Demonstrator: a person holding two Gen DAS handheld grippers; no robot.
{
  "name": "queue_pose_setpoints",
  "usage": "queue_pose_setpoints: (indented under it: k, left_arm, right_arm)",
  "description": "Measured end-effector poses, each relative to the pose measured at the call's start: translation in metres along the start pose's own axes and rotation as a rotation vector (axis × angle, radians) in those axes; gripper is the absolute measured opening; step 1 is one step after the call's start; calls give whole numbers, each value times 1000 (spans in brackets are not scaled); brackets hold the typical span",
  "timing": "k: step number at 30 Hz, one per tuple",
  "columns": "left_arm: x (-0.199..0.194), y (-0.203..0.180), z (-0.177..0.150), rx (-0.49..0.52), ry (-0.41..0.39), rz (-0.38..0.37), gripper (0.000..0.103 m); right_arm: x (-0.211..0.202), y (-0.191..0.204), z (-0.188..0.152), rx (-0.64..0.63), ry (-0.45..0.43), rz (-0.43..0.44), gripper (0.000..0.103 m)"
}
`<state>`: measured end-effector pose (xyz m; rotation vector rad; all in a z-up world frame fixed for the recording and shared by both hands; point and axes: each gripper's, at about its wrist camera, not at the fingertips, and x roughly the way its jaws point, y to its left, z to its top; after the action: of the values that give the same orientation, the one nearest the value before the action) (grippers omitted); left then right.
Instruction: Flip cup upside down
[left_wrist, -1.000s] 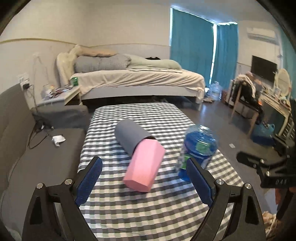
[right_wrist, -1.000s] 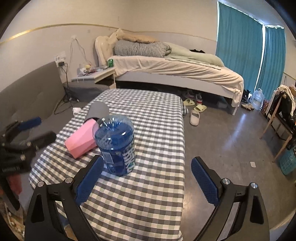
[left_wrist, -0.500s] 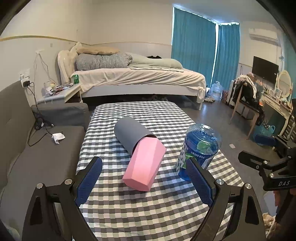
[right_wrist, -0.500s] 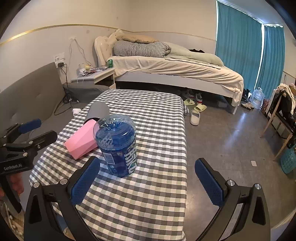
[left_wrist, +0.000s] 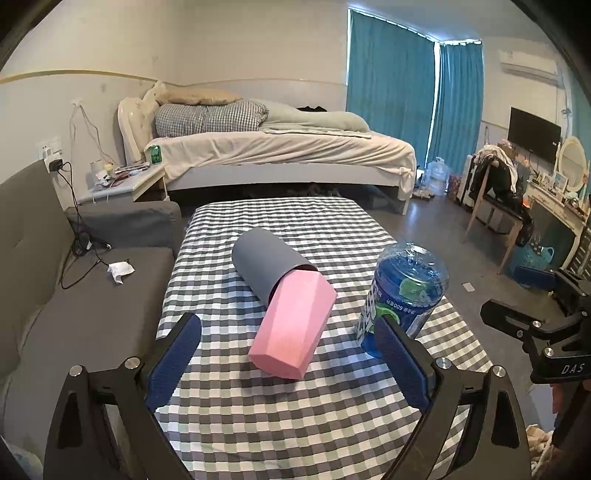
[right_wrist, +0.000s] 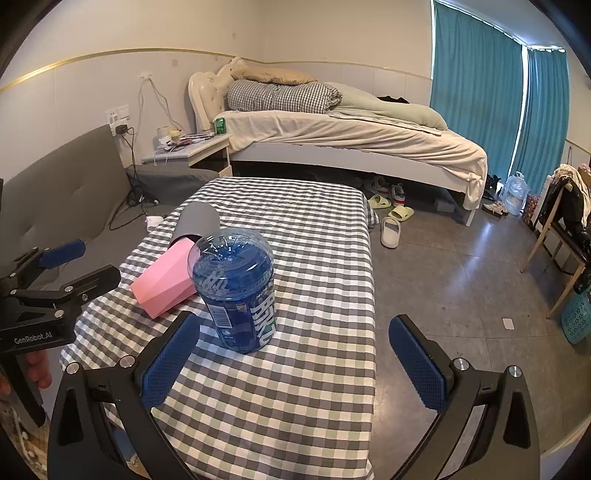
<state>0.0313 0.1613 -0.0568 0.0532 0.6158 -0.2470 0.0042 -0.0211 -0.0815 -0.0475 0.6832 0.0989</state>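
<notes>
A pink faceted cup (left_wrist: 293, 325) lies on its side on the checked table (left_wrist: 280, 417), its mouth end tucked into a grey cup (left_wrist: 267, 264) that also lies on its side. Both show in the right wrist view, pink (right_wrist: 162, 284) and grey (right_wrist: 197, 218). A blue bottle (left_wrist: 402, 295) stands upside down to their right; it is also in the right wrist view (right_wrist: 236, 291). My left gripper (left_wrist: 288, 363) is open, just short of the pink cup. My right gripper (right_wrist: 291, 363) is open, near the table's front right, short of the bottle.
A grey sofa (left_wrist: 74, 295) runs along the table's left side. A bed (left_wrist: 280, 155) and a nightstand (left_wrist: 122, 184) stand behind the table. Open floor with slippers (right_wrist: 391, 225) lies to the right, with a chair (left_wrist: 495, 199) further off.
Both grippers have pulled back and risen slightly. The cups and the bottle have not moved.
</notes>
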Motion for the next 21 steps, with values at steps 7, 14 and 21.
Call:
queue_pose_setpoints:
  k: [7, 14, 21]
  left_arm:
    - [1, 1, 1, -4, 7, 11, 98]
    - [-1, 1, 2, 2, -11, 19, 101]
    - [0, 4, 1, -3, -7, 31, 103]
  right_arm:
    - [1, 2, 1, -2, 5, -3, 103]
    - [0, 1, 1, -2, 4, -4, 103]
    - [2, 3, 1, -4, 10, -6, 103]
